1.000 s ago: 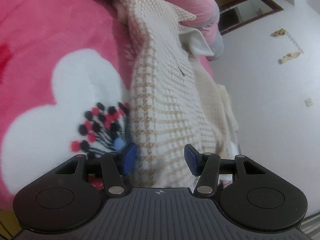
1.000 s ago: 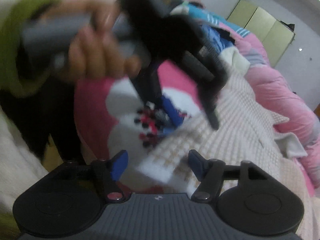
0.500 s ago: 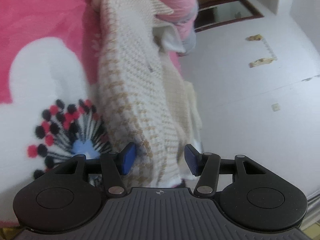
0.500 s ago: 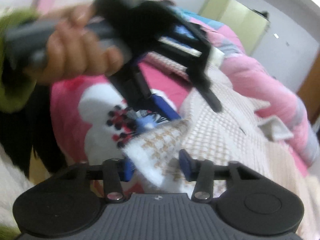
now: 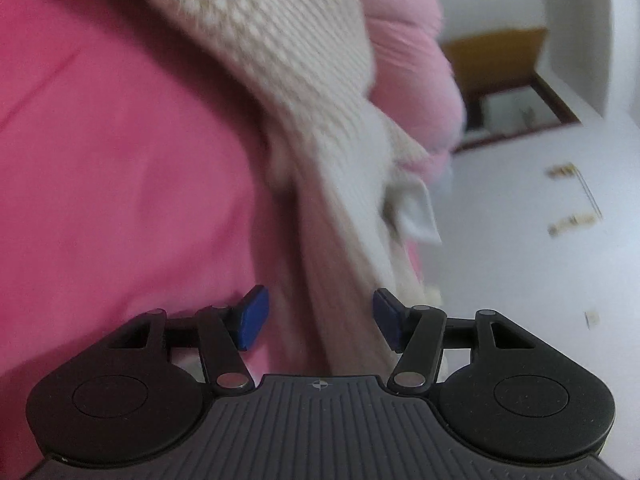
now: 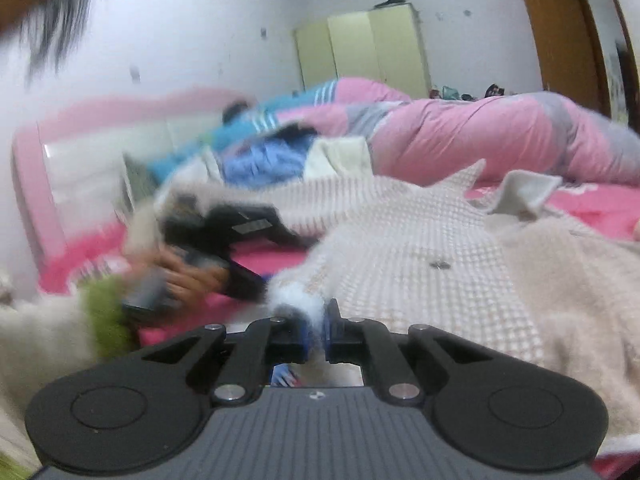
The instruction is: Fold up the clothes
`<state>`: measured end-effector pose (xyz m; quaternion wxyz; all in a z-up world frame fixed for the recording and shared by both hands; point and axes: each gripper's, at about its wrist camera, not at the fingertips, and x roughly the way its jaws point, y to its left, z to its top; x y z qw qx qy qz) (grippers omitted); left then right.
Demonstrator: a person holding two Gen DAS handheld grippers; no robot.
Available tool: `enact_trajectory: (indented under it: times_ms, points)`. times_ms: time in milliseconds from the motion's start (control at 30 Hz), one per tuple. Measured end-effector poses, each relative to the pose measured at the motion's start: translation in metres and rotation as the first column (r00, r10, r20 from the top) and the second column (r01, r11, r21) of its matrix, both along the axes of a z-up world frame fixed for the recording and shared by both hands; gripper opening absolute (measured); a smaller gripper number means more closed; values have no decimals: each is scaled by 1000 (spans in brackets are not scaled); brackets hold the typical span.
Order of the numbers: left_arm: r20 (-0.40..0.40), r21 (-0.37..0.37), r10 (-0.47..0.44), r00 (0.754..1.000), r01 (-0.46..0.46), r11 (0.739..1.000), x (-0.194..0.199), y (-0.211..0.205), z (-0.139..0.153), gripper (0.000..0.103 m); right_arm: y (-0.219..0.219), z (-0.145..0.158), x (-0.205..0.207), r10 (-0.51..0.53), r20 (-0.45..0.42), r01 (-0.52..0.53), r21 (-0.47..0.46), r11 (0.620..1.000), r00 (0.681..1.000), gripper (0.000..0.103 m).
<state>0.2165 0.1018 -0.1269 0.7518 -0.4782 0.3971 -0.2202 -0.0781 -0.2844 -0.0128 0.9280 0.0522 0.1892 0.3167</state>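
1. Your right claw (image 6: 318,330) is clamped tight on a fluffy white edge of the cream waffle-knit sweater with tan checks (image 6: 420,240); the blue pads are pressed together with the fabric pinched between them.
2. Ahead of that right claw and to its right, the sweater spreads flat over the bright pink bed cover (image 6: 600,208).
3. Just left of the right claw, your left hand (image 6: 180,276) grips the black handle of the other tool, low over the bed; it is blurred.
4. Your left claw (image 5: 320,318) stands wide apart, its blue pads (image 5: 252,316) not touching anything. A band of the sweater (image 5: 288,92) runs through the gap between them and away up ahead; whether it brushes the right pad you cannot tell from the blur.
5. Left of the left claw lies the pink bed cover (image 5: 120,160); ahead and to its right bulges a pale pink quilt (image 5: 412,80).
6. Far ahead of the right claw stands a pale yellow-green wardrobe (image 6: 360,48) against the wall.
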Motion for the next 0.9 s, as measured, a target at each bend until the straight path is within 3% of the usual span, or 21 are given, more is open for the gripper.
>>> enact_trajectory:
  times_ms: [133, 267, 333, 467, 633, 700, 800, 900]
  points:
    - [-24, -35, 51, 998, -52, 998, 38, 6, -1, 55, -9, 20, 9, 44, 0, -44, 27, 999, 999, 6]
    - [26, -18, 76, 997, -75, 997, 51, 16, 13, 29, 7, 38, 10, 151, 3, -151, -18, 988, 989, 6]
    - [60, -8, 94, 994, -94, 996, 52, 29, 20, 25, 24, 37, 7, 227, -10, -227, -73, 971, 974, 6]
    - [34, 34, 104, 994, -105, 994, 58, 48, 8, 25, 58, 3, 11, 323, -124, -341, -181, 923, 938, 6]
    - [4, 81, 98, 995, -98, 992, 50, 64, -5, 25, 93, -33, 7, 356, -161, -390, -366, 845, 921, 7]
    - [41, 115, 102, 994, -106, 988, 36, 66, 3, 29, 101, -43, 9, 354, -204, -408, -407, 817, 913, 12]
    - [123, 195, 81, 989, -104, 975, 16, 60, 25, 34, 109, -57, 6, 299, -222, -371, -490, 788, 928, 22]
    - [245, 328, -4, 969, -79, 941, -19, 42, 56, 37, 97, -50, -2, 282, -209, -349, -462, 815, 936, 26]
